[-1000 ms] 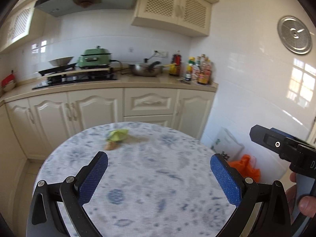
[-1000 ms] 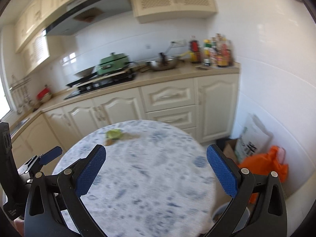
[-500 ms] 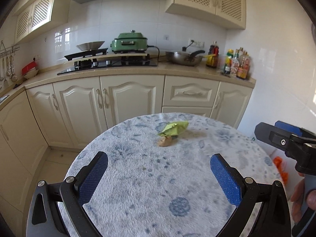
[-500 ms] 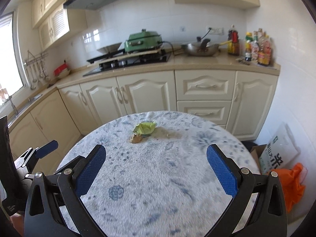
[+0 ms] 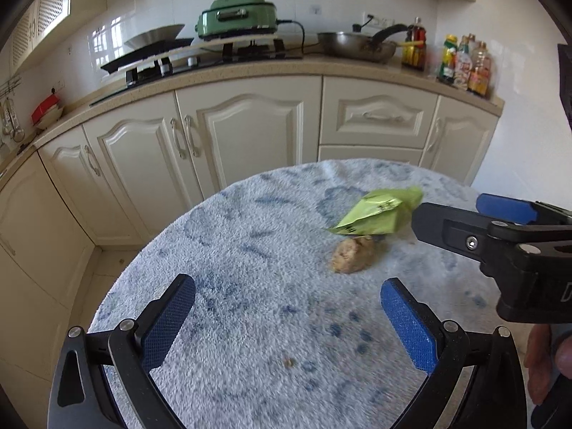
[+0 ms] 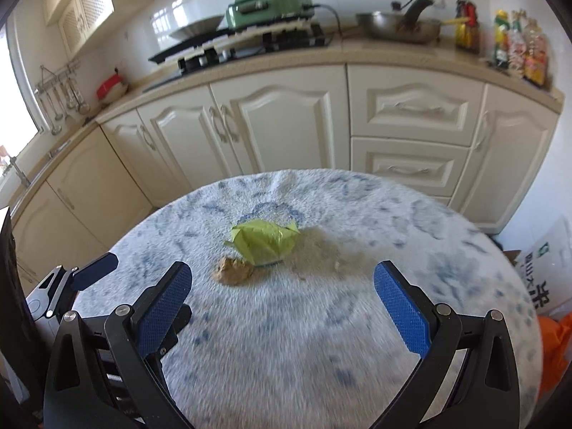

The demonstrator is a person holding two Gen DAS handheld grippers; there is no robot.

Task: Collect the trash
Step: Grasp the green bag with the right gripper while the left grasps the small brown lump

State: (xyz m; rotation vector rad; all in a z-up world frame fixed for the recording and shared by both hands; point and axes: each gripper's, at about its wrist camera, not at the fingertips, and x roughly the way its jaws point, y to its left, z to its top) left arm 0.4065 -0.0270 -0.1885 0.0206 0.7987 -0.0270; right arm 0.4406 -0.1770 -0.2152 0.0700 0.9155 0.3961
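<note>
A crumpled green wrapper [image 5: 375, 214] lies on the round table with the blue-patterned cloth [image 5: 250, 250]. A small brown lump [image 5: 352, 259] lies just in front of it. Both also show in the right wrist view: the wrapper [image 6: 264, 241] and the lump [image 6: 232, 271]. My left gripper [image 5: 286, 318] is open and empty above the near part of the table, short of the lump. My right gripper [image 6: 282, 307] is open and empty, a little short of the wrapper; it also shows at the right of the left wrist view [image 5: 500, 239].
A brownish stain [image 6: 318, 250] marks the cloth right of the wrapper. Cream cabinets [image 5: 250, 136] and a counter with a stove, green cooker [image 5: 237, 14], pan and bottles stand behind. An orange bag [image 6: 556, 343] and a white bag [image 6: 547, 275] lie on the floor at right.
Both grippers have moved forward and lower toward the wrapper and lump, which now look larger and nearer. The right gripper has come closer beside the wrapper in the left view. Both stay open.
</note>
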